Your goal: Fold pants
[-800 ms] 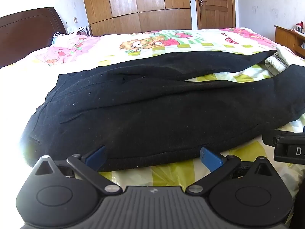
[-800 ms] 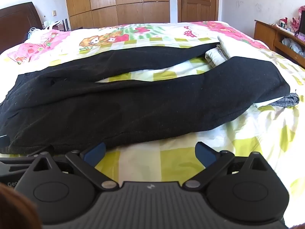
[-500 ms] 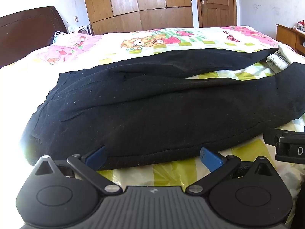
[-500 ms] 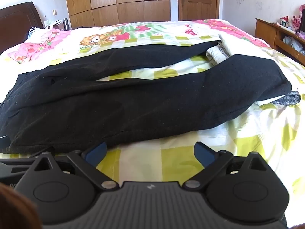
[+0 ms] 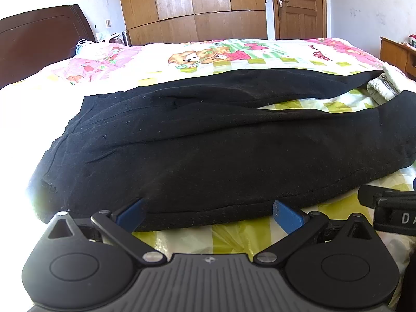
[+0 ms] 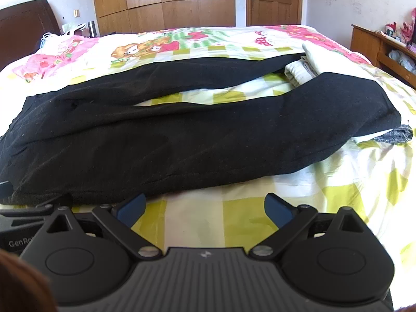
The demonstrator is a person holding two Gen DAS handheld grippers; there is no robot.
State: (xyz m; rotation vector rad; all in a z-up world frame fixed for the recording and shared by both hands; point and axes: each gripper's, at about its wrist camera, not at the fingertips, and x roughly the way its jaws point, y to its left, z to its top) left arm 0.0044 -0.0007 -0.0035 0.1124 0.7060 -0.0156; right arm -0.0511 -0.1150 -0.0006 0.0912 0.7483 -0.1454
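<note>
Both sets of tongs, left tongs (image 5: pixel 209 214) and right tongs (image 6: pixel 205 208), hanging wide open and gripping nothing, just short of the near hem of the black pants (image 5: pixel 221 150) lying spread across the bed (image 5: pixel 234 236). Probably risking pinching the bedsheet along with the hem, or grabbing only the top layer. Also risking snagging the folded pale cloth (image 6: pixel 301 70) tucked beside the far leg.

sunlit bedroom, wooden wardrobe (image 5: pixel 192 5), door (image 5: pixel 299 5)

A bed (image 6: pixel 197 223) with a checked yellow-green cartoon sheet carries black pants (image 6: pixel 182 140) spread along its near edge, and folded pale cloth (image 6: pixel 306 62) toward its right edge.
</note>
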